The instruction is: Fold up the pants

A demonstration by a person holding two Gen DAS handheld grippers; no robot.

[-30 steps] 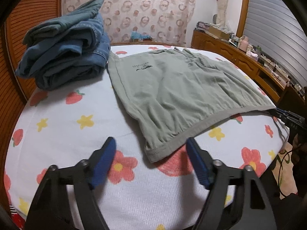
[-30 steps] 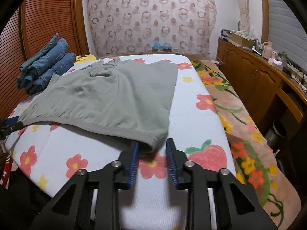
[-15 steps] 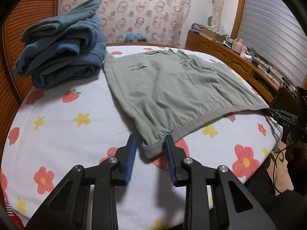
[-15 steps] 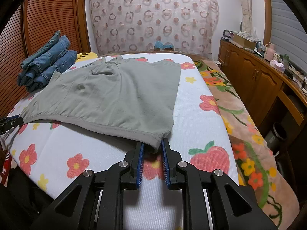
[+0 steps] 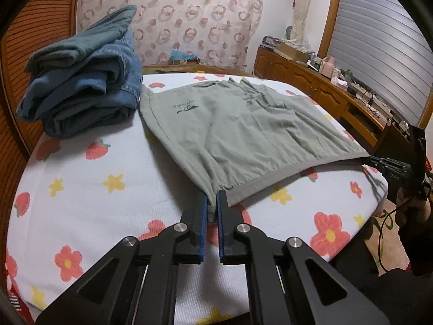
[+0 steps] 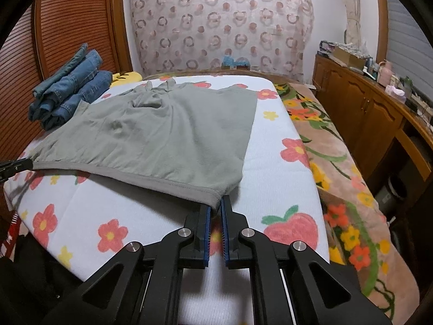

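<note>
A bed covered by a white quilted sheet printed with red flowers, yellow blossoms and strawberries fills most of both views. Behind it hangs a sheer curtain patterned with rings; slatted wooden doors stand on one side and a long wooden cabinet, cluttered on top, on the other. A brown floral blanket lies along the bed's edge.

The pants, soft grey-green knit shorts with a darker ribbed waistband and a small dark logo, lie spread flat in the middle of the sheet. A stack of folded jeans sits just beside them, possibly touching one corner.

The left gripper is pinched tight on one waistband corner, the right gripper on the other, lifting that edge slightly.
</note>
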